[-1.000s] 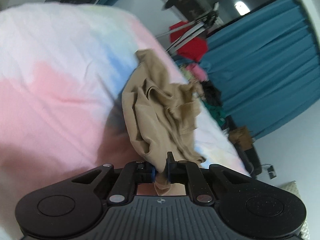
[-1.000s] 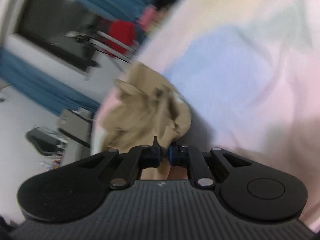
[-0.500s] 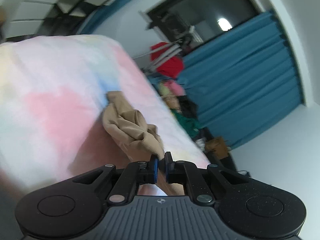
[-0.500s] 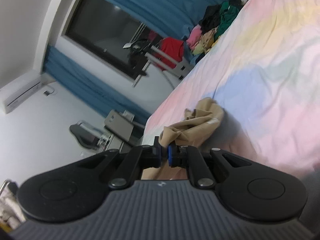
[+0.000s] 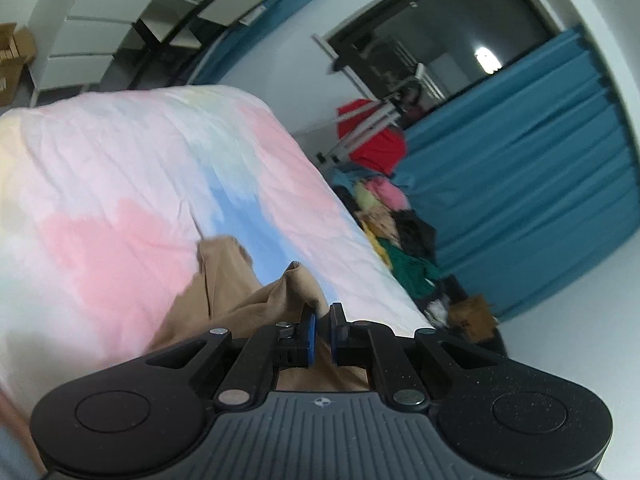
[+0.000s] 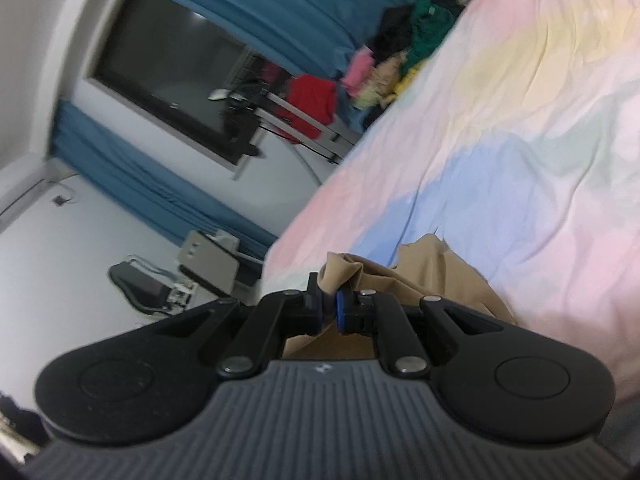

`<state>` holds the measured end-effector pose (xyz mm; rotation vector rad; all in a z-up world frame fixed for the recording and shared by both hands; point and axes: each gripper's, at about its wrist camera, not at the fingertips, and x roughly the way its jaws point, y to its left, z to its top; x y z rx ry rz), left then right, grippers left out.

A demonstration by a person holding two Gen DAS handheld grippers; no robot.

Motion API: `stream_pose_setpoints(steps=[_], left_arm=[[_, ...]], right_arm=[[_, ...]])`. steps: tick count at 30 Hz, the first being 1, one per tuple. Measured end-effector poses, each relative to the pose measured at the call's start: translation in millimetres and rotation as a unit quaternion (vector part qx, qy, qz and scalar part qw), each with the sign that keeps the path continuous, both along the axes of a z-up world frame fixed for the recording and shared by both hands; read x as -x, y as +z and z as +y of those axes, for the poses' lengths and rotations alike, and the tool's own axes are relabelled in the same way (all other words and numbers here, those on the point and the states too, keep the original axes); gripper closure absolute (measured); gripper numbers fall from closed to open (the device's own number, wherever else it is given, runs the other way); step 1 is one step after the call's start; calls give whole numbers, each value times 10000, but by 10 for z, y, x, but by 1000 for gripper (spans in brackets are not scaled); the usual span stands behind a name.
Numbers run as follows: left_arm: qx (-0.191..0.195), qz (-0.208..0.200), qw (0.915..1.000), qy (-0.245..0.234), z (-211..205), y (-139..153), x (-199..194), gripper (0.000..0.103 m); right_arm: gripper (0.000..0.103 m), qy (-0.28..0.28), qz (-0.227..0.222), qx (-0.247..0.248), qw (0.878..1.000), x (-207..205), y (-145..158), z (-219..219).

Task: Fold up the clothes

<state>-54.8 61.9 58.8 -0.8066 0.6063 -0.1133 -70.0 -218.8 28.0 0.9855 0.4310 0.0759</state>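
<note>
A tan garment hangs crumpled over the pastel bed sheet. My left gripper is shut on one bunched edge of it, with cloth pinched between the blue pads. My right gripper is shut on another bunched edge of the same garment. The garment drapes down under both grippers, and its lower part is hidden behind the gripper bodies. The sheet also shows in the right wrist view.
A pile of colourful clothes lies at the far end of the bed, by a drying rack with a red garment. Blue curtains and a dark window stand behind. White drawers are at the left.
Both grippers have lifted and tilted with the tan garment held. The garment has been drawn up from the sheet and now hangs closer under the fingers.
</note>
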Motion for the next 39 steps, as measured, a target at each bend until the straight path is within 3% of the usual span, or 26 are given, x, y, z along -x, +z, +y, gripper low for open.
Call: stream_pose_setpoints(steps=[5, 11, 16, 24, 27, 28, 29, 30, 31, 32, 34, 37, 38, 39], left_arm=[[-618, -34, 9980, 104, -148, -75, -546, 96], [-789, -55, 9969, 51, -148, -543, -1102, 96], [-1003, 3, 9948, -153, -115, -882, -1498, 95], [-1141, 251, 9925, -364, -113, -1201, -1790, 92], [-1183, 184, 9918, -450, -108, -1204, -1762, 92], [-1195, 145, 9915, -492, -112, -1195, -1744, 85], [-1226, 82, 9909, -556, -123, -1179, -1724, 70], [-1313, -53, 9889, -689, -156, -1142, -1696, 60], [-1399, -188, 9866, -821, -190, -1105, -1667, 45], [-1496, -323, 9836, -954, -226, -1069, -1638, 36], [-1696, -567, 9760, -1242, -313, -1008, -1561, 30], [-1896, -781, 9657, -1590, -415, -959, -1451, 26], [-1989, -734, 9639, -1609, -436, -973, -1436, 26], [-2133, -655, 9610, -1632, -459, -1004, -1435, 26]], right_arm=[[93, -20, 279, -9, 9996, -502, -90, 25], [93, 145, 488, -349, 9981, -989, -528, -70], [93, 269, 716, -345, 9965, -1290, -783, -79], [91, 303, 1053, -162, 9938, -1564, -1055, -46], [84, 497, 897, -144, 9946, -1535, -1014, -73], [67, 635, 749, -106, 9951, -1514, -977, -56], [53, 773, 601, -69, 9952, -1493, -939, -38], [22, 910, 451, -31, 9948, -1472, -901, -20], [9, 1013, 249, 8, 9945, -1428, -836, 17], [10, 1063, 85, 108, 9942, -1378, -768, 53], [11, 1201, -262, 287, 9920, -1276, -636, 120], [11, 1219, -572, 552, 9894, -1124, -521, 172], [11, 1245, -523, 855, 9871, -1110, -493, 207], [25, 1303, -450, 1181, 9834, -1117, -480, 252]])
